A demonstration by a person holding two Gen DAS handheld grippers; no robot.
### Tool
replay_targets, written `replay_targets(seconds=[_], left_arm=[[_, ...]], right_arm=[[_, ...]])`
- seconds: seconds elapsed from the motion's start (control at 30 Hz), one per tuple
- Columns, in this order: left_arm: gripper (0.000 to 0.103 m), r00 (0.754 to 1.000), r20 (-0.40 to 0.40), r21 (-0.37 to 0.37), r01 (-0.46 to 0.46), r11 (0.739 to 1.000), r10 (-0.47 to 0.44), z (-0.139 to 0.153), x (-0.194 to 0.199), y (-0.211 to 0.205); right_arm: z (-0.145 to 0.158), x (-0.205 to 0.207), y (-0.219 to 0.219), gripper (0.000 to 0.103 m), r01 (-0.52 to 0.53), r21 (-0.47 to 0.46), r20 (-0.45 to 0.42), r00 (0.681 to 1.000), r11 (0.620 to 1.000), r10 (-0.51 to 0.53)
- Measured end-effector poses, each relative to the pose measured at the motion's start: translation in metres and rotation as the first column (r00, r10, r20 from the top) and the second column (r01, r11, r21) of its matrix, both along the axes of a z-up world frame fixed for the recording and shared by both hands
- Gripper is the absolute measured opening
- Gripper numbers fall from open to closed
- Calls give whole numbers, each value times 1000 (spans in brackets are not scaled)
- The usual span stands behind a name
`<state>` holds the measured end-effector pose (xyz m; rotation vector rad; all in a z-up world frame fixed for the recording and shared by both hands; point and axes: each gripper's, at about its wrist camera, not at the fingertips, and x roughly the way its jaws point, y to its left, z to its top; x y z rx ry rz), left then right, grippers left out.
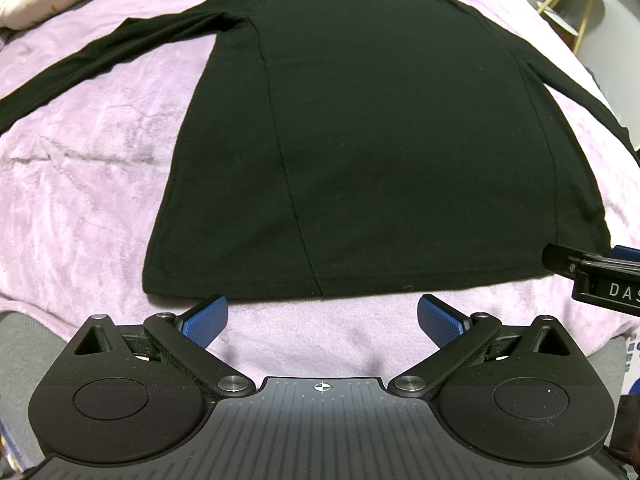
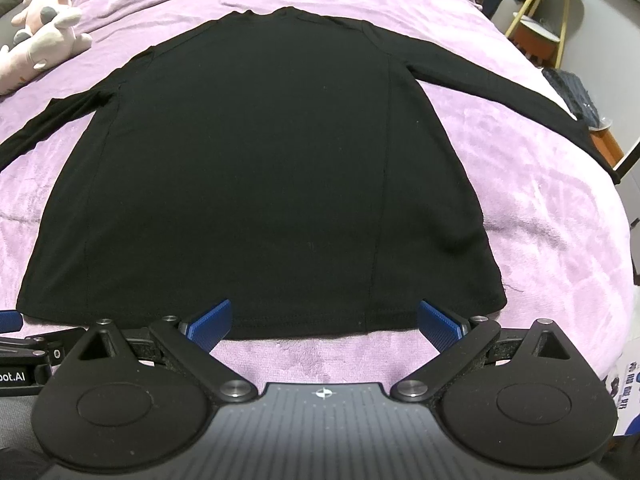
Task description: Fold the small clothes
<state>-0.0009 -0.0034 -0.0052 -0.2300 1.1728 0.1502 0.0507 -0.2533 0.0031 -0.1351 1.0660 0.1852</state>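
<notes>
A black long-sleeved shirt lies flat on a purple blanket, hem nearest me and both sleeves spread out to the sides. It also shows in the right wrist view. My left gripper is open and empty, just short of the hem toward its left part. My right gripper is open and empty, its blue pads at the hem's right part. The right gripper's side shows at the right edge of the left wrist view.
A pink and grey plush toy lies at the blanket's far left corner. A small side table with yellow legs and a dark object stand beyond the bed's right edge.
</notes>
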Motion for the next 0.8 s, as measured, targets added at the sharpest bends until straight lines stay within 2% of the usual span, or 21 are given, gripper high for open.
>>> replay_targets(seconds=[0.8], left_arm=[[103,1000,-3,3,-2,1000,2,0,2,-1]], right_arm=[[-1,4,-3,99,6,19,-14,1000,1000,-6]])
